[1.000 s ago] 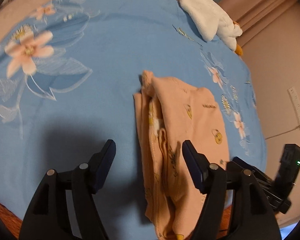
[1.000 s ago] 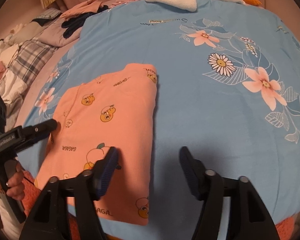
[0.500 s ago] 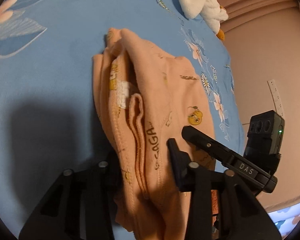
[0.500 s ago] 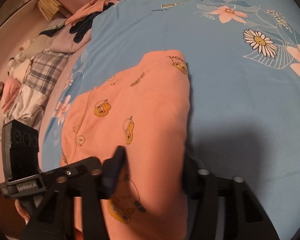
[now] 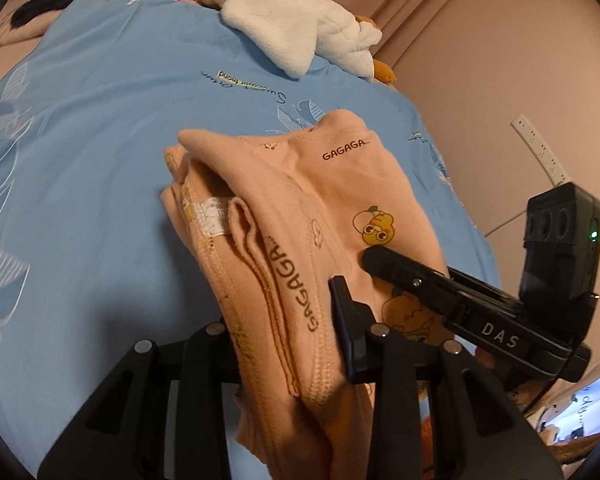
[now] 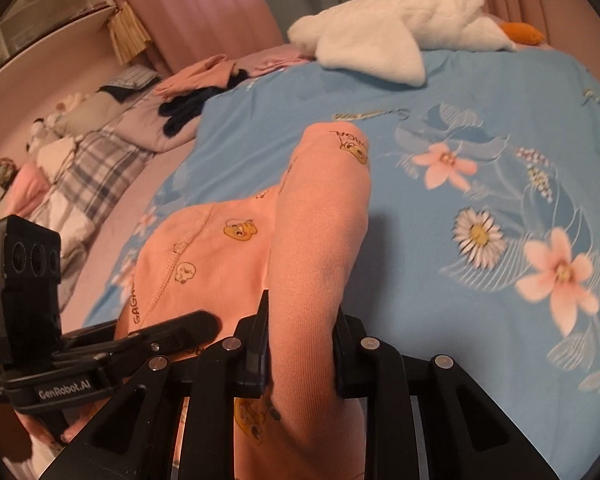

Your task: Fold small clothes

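A folded peach garment (image 5: 340, 184) printed with cartoon ducks and "GAGAGA" lies on the blue flowered bedspread (image 5: 100, 120), its near end raised. My left gripper (image 5: 284, 328) is closing, its pads pressing the layered left edge of the near end. In the right wrist view the same garment (image 6: 324, 208) bulges up as a ridge between the jaws of my right gripper (image 6: 300, 340), which is also closing and pinches the folded right edge. Each gripper shows in the other's view: the right gripper (image 5: 384, 258) rests on the cloth, the left gripper (image 6: 196, 322) likewise.
A white plush goose (image 5: 292, 28) lies at the far end of the bedspread (image 6: 460, 320). Piled clothes and plaid bedding (image 6: 92, 160) sit beyond the left edge. A pink wall (image 5: 500, 80) with a power strip runs along the right.
Both grippers moved in from open beside the flat garment, shut on its near end at either side, and lifted that end off the bedspread.
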A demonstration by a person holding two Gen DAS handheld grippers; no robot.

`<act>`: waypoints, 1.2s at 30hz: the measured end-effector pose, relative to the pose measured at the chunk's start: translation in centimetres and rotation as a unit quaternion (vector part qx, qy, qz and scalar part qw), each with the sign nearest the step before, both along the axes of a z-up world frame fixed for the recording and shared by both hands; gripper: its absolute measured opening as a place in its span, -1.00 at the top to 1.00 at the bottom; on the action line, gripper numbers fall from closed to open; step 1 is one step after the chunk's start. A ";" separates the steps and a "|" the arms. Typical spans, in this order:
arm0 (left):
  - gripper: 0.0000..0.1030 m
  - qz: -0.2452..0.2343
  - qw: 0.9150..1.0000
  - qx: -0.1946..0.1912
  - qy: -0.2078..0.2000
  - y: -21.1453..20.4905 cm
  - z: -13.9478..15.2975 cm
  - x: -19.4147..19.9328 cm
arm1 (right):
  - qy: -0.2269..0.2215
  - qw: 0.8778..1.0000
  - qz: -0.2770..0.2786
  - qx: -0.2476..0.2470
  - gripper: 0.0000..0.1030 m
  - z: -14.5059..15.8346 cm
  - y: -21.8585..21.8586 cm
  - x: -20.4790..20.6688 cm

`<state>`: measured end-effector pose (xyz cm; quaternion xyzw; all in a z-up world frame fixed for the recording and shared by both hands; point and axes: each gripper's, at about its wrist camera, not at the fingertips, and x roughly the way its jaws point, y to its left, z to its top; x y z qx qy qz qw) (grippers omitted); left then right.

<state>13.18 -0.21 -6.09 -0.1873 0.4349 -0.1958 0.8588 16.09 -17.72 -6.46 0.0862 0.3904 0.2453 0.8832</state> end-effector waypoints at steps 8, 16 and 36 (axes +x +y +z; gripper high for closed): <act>0.35 0.000 0.999 -0.009 0.052 -0.2 -4.7 4.1 | 0.040 0.999 -0.020 -0.028 0.51 -3.1 -0.6 3.1; -0.07 0.012 0.997 0.043 0.055 -1.1 -4.5 4.4 | 0.050 0.996 -0.049 -0.062 0.16 -3.5 -1.5 2.7; -0.99 0.079 0.992 0.056 -0.082 2.0 6.5 -4.5 | -0.103 0.988 -0.095 -0.071 -0.78 7.3 -3.6 -6.5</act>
